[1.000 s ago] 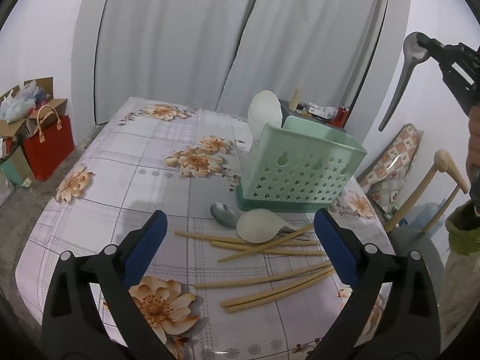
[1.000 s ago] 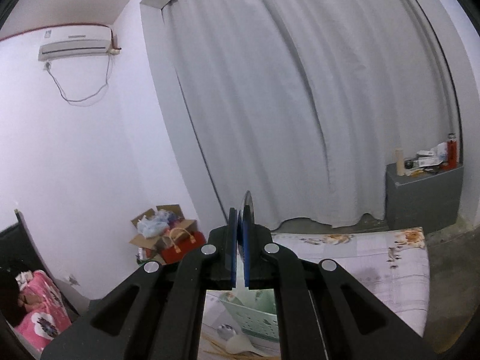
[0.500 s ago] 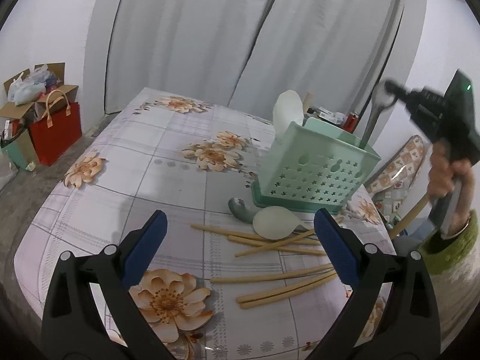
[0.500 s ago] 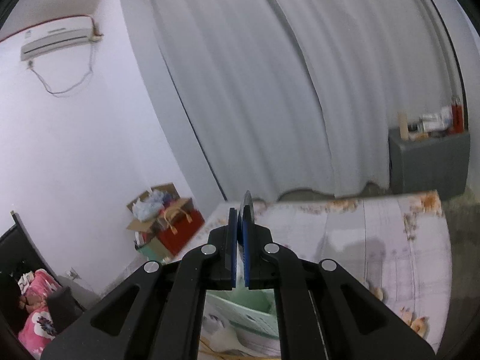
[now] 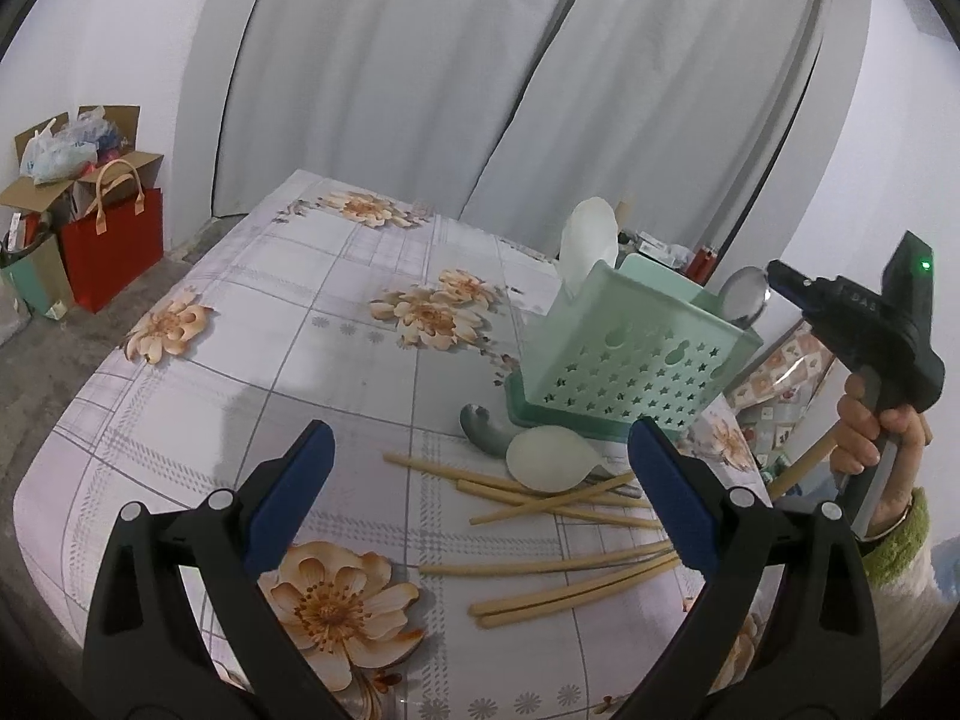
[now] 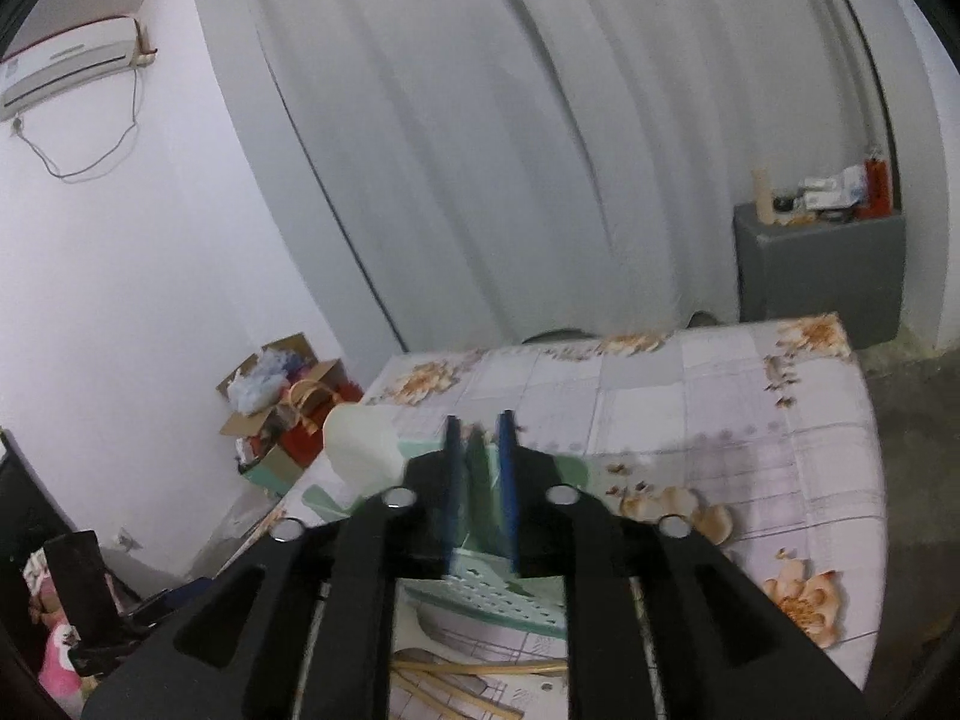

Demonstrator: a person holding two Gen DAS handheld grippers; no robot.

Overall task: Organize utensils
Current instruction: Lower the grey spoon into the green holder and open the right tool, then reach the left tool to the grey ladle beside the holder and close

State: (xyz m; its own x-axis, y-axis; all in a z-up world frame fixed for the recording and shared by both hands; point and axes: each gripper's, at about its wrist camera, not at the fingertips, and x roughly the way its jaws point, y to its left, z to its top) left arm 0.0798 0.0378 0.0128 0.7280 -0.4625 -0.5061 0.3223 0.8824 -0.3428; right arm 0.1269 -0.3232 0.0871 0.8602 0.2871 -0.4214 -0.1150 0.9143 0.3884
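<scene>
The right gripper [image 6: 480, 468] hovers over the green utensil caddy [image 5: 630, 360] near the desk's right edge, and its jaws have just been opening: a narrow gap, nothing pinched. The metal spoon [image 5: 744, 300] stands in the caddy beside the white rice paddle [image 5: 591, 240]. Out front, bamboo chopsticks [image 5: 540, 498] lie scattered, with a white spoon [image 5: 549, 459] and a steel spoon [image 5: 483, 429] across them. Chopsticks look light, stiff, prone to roll; take them mid-length. The left gripper [image 5: 480, 492] hangs spread wide, empty.
</scene>
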